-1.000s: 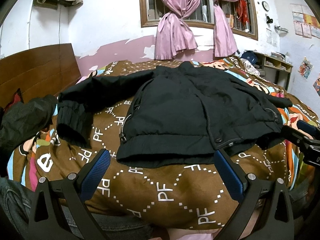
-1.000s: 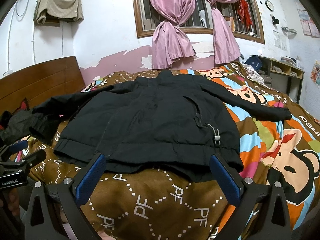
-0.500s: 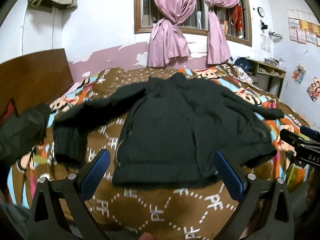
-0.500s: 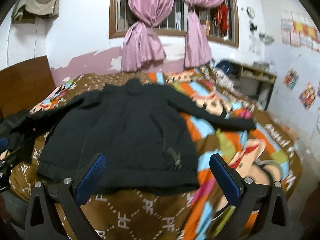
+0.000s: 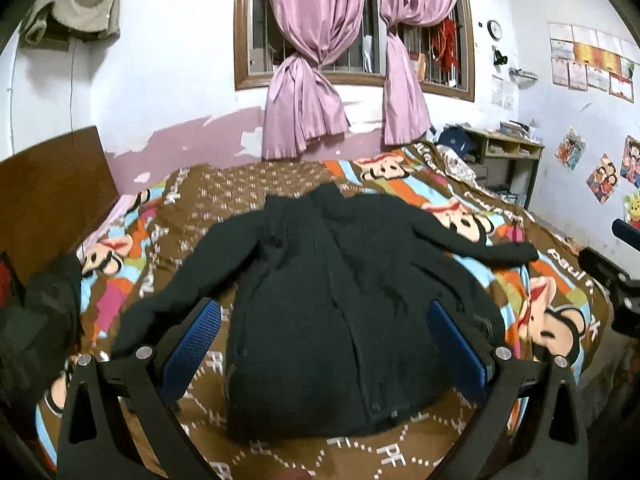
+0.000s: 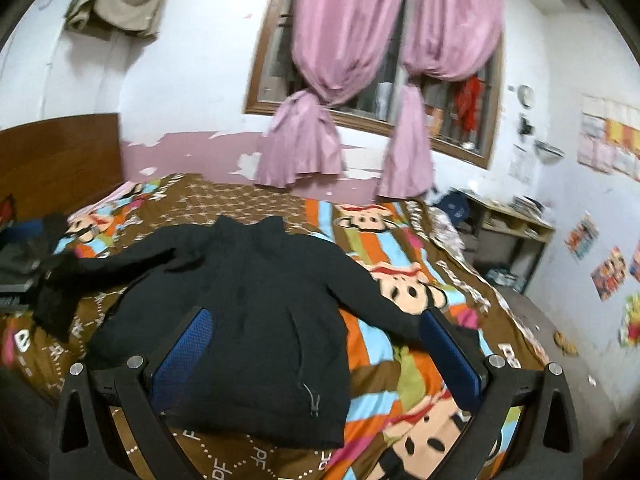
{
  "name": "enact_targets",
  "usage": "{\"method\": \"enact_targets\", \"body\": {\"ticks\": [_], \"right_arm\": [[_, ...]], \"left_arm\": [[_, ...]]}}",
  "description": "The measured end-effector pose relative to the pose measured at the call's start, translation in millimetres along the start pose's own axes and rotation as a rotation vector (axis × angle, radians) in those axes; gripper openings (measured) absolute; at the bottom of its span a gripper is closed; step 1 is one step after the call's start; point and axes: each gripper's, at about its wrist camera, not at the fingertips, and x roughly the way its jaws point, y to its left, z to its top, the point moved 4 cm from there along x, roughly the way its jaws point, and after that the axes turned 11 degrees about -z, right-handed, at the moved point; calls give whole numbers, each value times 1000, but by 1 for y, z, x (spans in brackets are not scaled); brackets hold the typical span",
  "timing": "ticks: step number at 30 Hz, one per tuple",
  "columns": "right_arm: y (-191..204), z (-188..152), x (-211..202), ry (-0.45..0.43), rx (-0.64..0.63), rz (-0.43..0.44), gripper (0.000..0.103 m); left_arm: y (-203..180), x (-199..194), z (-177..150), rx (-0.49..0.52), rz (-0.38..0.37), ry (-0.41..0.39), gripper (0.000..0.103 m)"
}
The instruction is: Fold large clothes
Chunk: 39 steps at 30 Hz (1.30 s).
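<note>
Black fabric is seen spread flat: the jacket [image 5: 340,320] lies open on the bed [image 5: 560,280], sleeves out to both sides, collar toward the window. No fold has been made yet. Both the left tongs [image 5: 324,348] and right tongs [image 6: 316,356] are held spread and empty above the hem. A sleeve [image 6: 384,308] would likely be pinched next and carried across the body.

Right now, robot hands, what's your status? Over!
Left gripper open, empty. Right gripper open, empty. Black jacket flat on the bed, sleeves out, unfolded. Nothing in the way.
</note>
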Motion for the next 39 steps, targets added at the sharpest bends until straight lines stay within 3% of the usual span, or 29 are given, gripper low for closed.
{"method": "enact_targets", "body": {"ticks": [4,9,20,27,32,36,39], "right_arm": [[6,29,8,-1,-121,30,103],[18,61,34,-32,-260,-5,103],[18,94,142,-28,-263,-85,103],[1,88,222,9,-200,-156,103],[-23,77,283,49,-79,-204,103],[-55,56,330,69,0,-218,103],[-89,30,356,140,83,-242,103]], "left_arm": [[12,-5,38,39,49,-35,101],[31,2,82,42,81,-62,101],[61,74,135,48,130,-77,101],[76,151,137,15,133,-43,101],[81,208,130,-25,145,-3,101],[81,250,119,-5,148,25,101],[80,280,109,7,139,53,101]]}}
